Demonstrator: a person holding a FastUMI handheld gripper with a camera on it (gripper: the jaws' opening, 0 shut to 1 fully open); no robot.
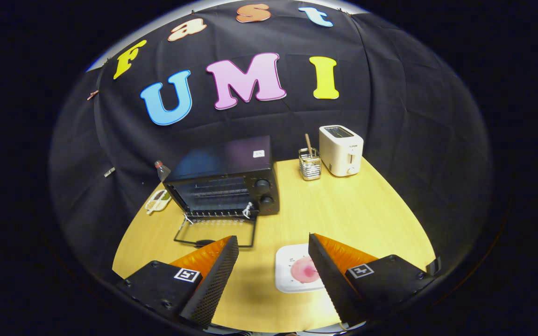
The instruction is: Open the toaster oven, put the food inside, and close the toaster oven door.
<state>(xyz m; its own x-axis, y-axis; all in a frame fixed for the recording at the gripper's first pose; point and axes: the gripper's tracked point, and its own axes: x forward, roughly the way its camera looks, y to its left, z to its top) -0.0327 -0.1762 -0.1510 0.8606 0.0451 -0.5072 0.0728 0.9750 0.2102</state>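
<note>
A black toaster oven (224, 179) stands on the wooden table (343, 210) beyond my left finger. Its glass door (215, 232) is folded down flat toward me, and the wire rack inside shows. A white square plate (292, 268) lies just ahead of my right finger, partly hidden by it. On the plate sits a round pink piece of food (305, 270). My gripper (273, 245) is open, hovering above the table's near part with nothing between its fingers.
A white pop-up toaster (341, 150) stands at the table's far right. A wire holder with a wooden stick (310, 163) is beside it. A plastic bottle (162, 170) and a small flat pack (158, 200) lie left of the oven.
</note>
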